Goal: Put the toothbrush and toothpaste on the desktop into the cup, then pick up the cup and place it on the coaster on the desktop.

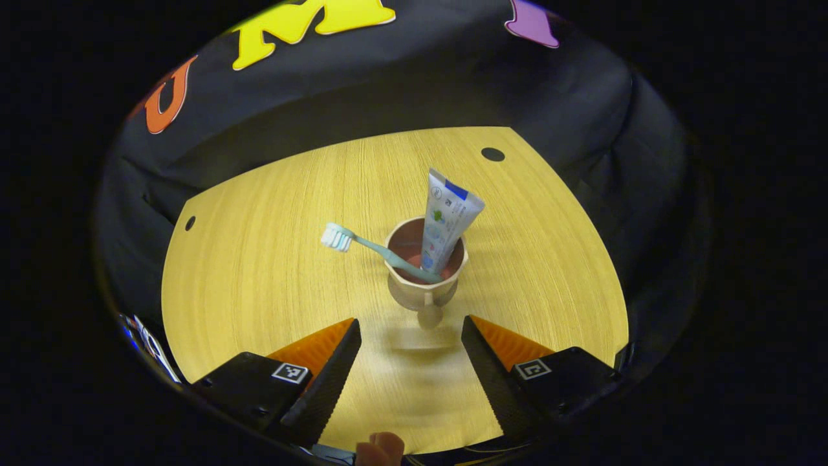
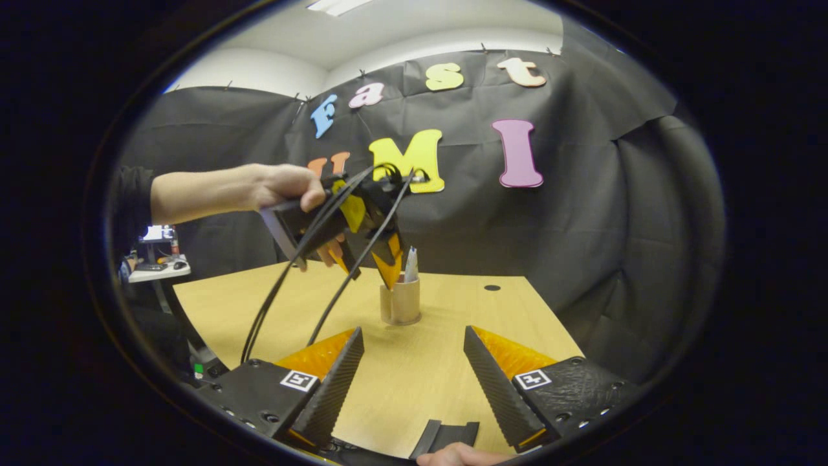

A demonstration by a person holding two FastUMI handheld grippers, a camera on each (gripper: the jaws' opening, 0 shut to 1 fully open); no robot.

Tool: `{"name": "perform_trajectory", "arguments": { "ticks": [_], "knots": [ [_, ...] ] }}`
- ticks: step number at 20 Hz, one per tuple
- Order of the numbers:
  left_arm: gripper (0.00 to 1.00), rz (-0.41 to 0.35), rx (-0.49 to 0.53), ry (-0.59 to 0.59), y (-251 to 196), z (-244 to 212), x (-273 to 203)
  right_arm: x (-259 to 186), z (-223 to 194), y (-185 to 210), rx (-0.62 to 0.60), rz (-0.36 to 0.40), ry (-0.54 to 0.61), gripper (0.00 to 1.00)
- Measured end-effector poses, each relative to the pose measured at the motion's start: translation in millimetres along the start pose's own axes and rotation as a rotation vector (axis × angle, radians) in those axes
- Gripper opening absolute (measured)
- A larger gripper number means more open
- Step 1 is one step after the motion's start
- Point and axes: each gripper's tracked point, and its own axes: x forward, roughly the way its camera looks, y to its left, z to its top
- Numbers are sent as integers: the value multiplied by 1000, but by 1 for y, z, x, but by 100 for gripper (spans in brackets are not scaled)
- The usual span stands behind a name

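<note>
A tan cup (image 1: 424,288) with a dark red inside stands upright near the middle of the wooden desktop (image 1: 259,272). A white toothpaste tube (image 1: 447,217) stands in it, leaning right. The teal toothbrush (image 1: 362,243) also rests in it, its bristle head sticking out to the left. My left gripper (image 1: 411,321) hovers open just short of the cup, holding nothing. The right gripper view shows that gripper (image 2: 370,268), held by a hand (image 2: 284,188) above the cup (image 2: 401,303), with the tube's top (image 2: 411,264) beside it. My right gripper (image 2: 413,330) is open and empty, well back from the cup.
A dark flat piece (image 2: 447,435) lies at the near table edge under my right gripper. Black cables (image 2: 291,285) hang from the left gripper. The desktop has round holes (image 1: 492,154). A small side table (image 2: 155,265) stands far left.
</note>
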Motion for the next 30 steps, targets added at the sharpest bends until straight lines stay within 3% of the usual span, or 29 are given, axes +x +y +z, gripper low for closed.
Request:
{"name": "perform_trajectory", "arguments": {
  "ticks": [2, 5, 7, 9, 13, 15, 21, 23, 24, 25, 30],
  "knots": [
    [99, -2, 8, -109, 2, 10, -33, 6, 3, 3, 12, -14, -10, 93],
    [99, -76, -58, -289, -3, 16, -73, 16, 18, 6, 29, -66, -55, 92],
    [99, -127, -117, -401, 6, -2, -98, 19, 28, 6, 56, -107, -98, 94],
    [100, -120, -164, -522, 24, -13, -117, 25, 42, 9, 72, -140, -148, 94],
    [99, 81, -124, -844, 84, -21, -163, 32, 69, 29, 18, -185, -242, 94],
    [98, 168, -82, -929, 95, -37, -175, 36, 77, 38, -30, -219, -271, 92],
    [100, 182, -143, -1013, 102, -83, -171, 38, 88, 72, -20, -200, -302, 95],
    [98, 207, -136, -1029, 110, -87, -172, 37, 93, 73, -19, -207, -309, 95],
    [91, 218, -133, -1040, 111, -87, -173, 39, 95, 75, -20, -204, -311, 95],
    [98, 226, -130, -1050, 112, -87, -175, 39, 95, 76, -21, -203, -308, 95],
    [98, 234, -144, -1057, 113, -91, -172, 44, 95, 78, -24, -207, -295, 97]
  ]
}}
